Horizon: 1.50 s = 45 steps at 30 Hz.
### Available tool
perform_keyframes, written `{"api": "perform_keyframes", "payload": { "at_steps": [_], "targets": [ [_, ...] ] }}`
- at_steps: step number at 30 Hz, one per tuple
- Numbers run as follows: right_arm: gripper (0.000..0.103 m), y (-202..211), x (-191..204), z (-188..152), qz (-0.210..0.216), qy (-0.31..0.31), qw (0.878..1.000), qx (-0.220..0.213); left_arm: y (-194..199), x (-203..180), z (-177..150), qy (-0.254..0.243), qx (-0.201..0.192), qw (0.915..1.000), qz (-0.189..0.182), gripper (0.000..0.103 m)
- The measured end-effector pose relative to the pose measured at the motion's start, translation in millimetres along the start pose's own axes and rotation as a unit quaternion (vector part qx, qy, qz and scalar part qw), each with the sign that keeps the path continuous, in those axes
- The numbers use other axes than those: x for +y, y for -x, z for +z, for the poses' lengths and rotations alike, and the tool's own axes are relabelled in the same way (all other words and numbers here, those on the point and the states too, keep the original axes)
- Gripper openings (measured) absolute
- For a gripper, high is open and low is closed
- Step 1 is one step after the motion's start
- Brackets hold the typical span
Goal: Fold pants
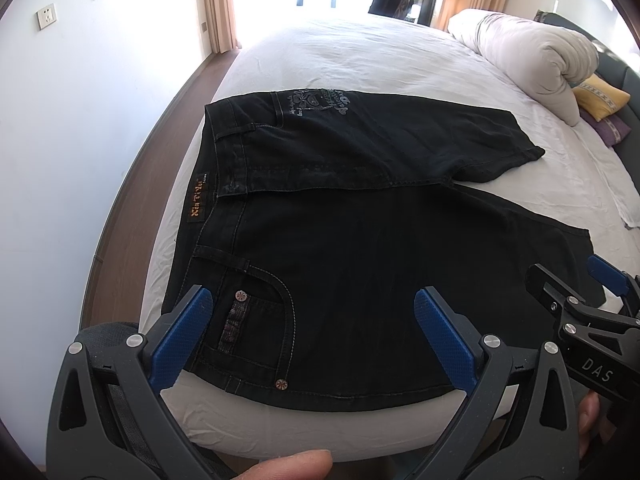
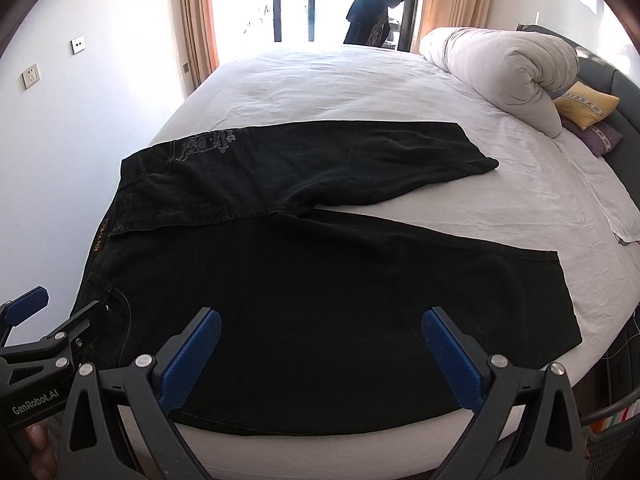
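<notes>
Hovering at the near bed edge, the left gripper (image 1: 308, 320) is spread wide, released, with the pants' (image 1: 360, 248) front pocket (image 1: 260, 320) between its fingers. Beside it the right gripper (image 2: 320, 352) gapes too, grasping nothing, over the near leg. Ahead, the black pants lie flat on the white bed (image 2: 320, 80), legs splayed rightward. Far beyond sits a rolled duvet (image 2: 500, 68).

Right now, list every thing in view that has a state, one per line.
pants: unfolded, spread flat on the bed, legs splayed apart
left gripper: open, empty, over the near pocket
right gripper: open, empty, over the near leg
duvet: rolled up at the bed's far side
curtains: drawn open
bed: sheet wrinkled
</notes>
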State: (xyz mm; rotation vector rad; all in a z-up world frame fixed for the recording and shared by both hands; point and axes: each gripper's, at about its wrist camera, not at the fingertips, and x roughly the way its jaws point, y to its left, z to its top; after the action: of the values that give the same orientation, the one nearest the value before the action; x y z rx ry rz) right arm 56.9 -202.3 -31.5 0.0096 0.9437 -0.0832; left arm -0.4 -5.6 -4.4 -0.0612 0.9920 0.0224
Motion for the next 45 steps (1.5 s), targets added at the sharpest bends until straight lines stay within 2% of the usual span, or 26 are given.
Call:
{"api": "perform_keyframes", "payload": {
  "at_steps": [4,8,10,12,13,16,19,22,24,26,28,32,35,38,40,42,45],
  "targets": [
    [0.103,-5,-3,2,0.000,-0.001,1.000,0.007,-3,4,1,-0.006,-0.012,0.9999,0.008,0.103],
    [0.103,-15,-10,6,0.009,0.001,1.000,0.019,-15,20,22,-0.022,-0.019,0.9996,-0.001,0.103],
    [0.103,-21,-14,10,0.021,0.004,0.999,0.024,-27,28,44,-0.037,-0.013,0.9987,-0.034,0.103],
    [0.103,-27,-19,17,0.041,0.008,0.999,0.024,-43,32,68,-0.061,0.002,0.9943,-0.087,0.103],
    [0.103,-29,-20,21,0.051,0.010,0.998,0.022,-49,34,79,-0.072,0.002,0.9926,-0.097,0.103],
    [0.103,-38,-25,37,0.087,0.034,0.996,0.009,-75,37,119,-0.128,0.015,0.9887,-0.077,0.103],
    [0.102,-49,-30,60,0.115,0.064,0.991,-0.006,-100,48,160,-0.155,0.018,0.9858,-0.063,0.103],
    [0.095,-62,-33,85,0.152,0.099,0.983,-0.013,-131,61,204,-0.189,0.029,0.9794,-0.064,0.103],
    [0.094,-73,-34,101,0.167,0.120,0.978,-0.016,-156,66,231,-0.213,0.055,0.9725,-0.076,0.103],
    [0.086,-86,-35,120,0.178,0.141,0.974,-0.017,-181,69,250,-0.232,0.079,0.9666,-0.074,0.101],
    [0.080,-100,-37,135,0.194,0.154,0.969,-0.012,-202,71,263,-0.247,0.108,0.9572,-0.106,0.100],
    [0.072,-126,-43,155,0.205,0.166,0.965,0.003,-242,75,271,-0.258,0.164,0.9432,-0.130,0.077],
    [0.069,-143,-46,163,0.215,0.175,0.961,0.012,-260,74,268,-0.268,0.187,0.9337,-0.146,0.069],
    [0.068,-155,-46,170,0.228,0.186,0.956,0.021,-269,71,273,-0.265,0.192,0.9313,-0.159,0.068],
    [0.068,-161,-42,174,0.229,0.189,0.955,0.024,-279,67,277,-0.264,0.203,0.9284,-0.164,0.064],
    [0.066,-163,-38,176,0.238,0.190,0.952,0.025,-289,63,278,-0.266,0.208,0.9276,-0.160,0.045],
    [0.065,-168,-28,180,0.247,0.202,0.947,0.025,-293,69,282,-0.249,0.214,0.9304,-0.162,0.029]
  ]
}}
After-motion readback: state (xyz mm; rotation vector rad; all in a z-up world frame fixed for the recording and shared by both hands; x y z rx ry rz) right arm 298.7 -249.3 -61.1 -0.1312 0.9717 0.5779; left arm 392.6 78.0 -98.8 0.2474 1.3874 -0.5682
